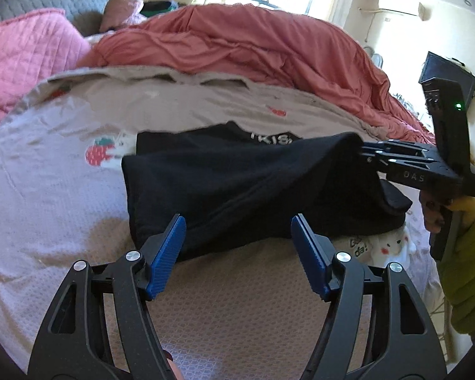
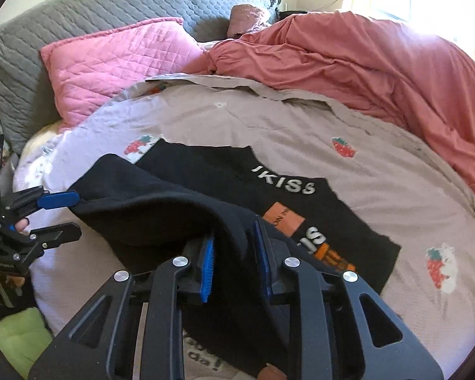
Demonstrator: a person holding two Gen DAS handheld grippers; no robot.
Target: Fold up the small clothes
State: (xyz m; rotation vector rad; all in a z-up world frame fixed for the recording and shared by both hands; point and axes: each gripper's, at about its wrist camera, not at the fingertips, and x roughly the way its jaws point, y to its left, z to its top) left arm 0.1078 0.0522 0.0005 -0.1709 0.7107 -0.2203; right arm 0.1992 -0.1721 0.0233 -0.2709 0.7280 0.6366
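Observation:
A black T-shirt (image 2: 205,171) with white "KISS" lettering and an orange print lies on the bed sheet (image 2: 300,126). My right gripper (image 2: 236,259) is shut on a fold of its near edge and holds that part lifted above the rest. From the left wrist view the right gripper (image 1: 362,155) pinches the raised black cloth (image 1: 237,183) at the right. My left gripper (image 1: 237,240) stands open, its blue pads (image 1: 171,253) on either side of the shirt's near hem without pressing it. In the right wrist view the left gripper (image 2: 76,217) is open at the cloth's left corner.
The sheet is pale grey-pink with strawberry prints (image 2: 343,147). A coral duvet (image 2: 380,72) is bunched along the far and right side. A pink quilted pillow (image 2: 117,63) leans on a grey headboard (image 2: 79,9). A green sleeve (image 1: 468,259) shows at the right.

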